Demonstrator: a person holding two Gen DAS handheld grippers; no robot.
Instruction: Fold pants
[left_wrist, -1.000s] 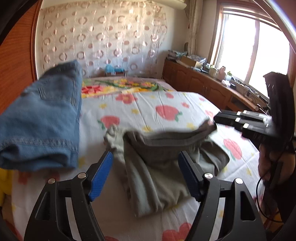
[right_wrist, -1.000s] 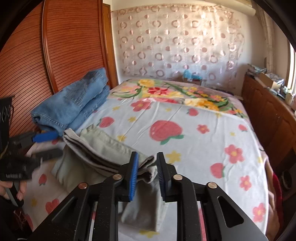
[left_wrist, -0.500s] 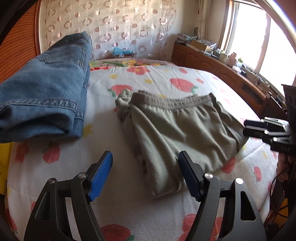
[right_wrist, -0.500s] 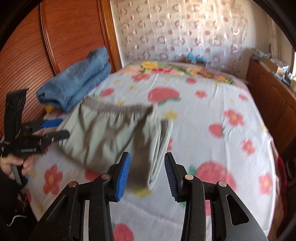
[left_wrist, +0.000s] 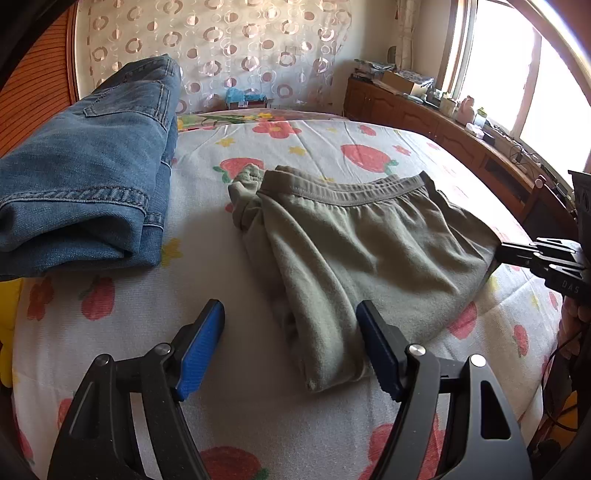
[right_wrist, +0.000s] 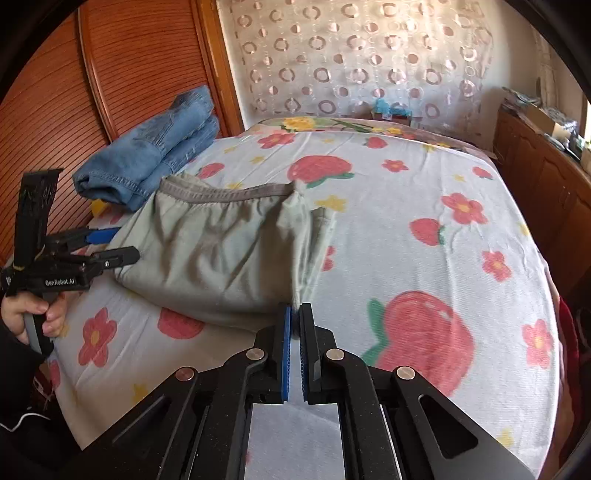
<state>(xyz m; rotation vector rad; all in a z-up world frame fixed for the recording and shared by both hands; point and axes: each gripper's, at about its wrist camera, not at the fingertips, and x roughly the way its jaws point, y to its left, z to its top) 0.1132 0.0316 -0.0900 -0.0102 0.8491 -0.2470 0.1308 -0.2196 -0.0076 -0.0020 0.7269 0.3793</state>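
Grey-green pants (left_wrist: 362, 251) lie folded on the bed, elastic waistband toward the far side; in the right wrist view the same pants (right_wrist: 221, 243) sit left of centre. My left gripper (left_wrist: 291, 332) hovers open over their near left corner, one pad above the fabric and nothing pinched. It shows again, as the left gripper (right_wrist: 118, 244), at the pants' left edge, held by a hand (right_wrist: 33, 314). My right gripper (right_wrist: 294, 308) is shut, its tips pinching the pants' near right edge. It appears as the right gripper (left_wrist: 511, 253) at that same edge.
Folded blue jeans (left_wrist: 85, 177) are stacked on the bed's left side beside a wooden slatted wall (right_wrist: 122, 62). The bed sheet (right_wrist: 424, 229) has a strawberry and flower print. A low wooden cabinet (left_wrist: 424, 118) with clutter runs under the window on the right.
The pants went from hanging bunched in the right gripper to lying flat on the bed. The right gripper opened, then shut at the pants' edge. Both views sank toward the bed.
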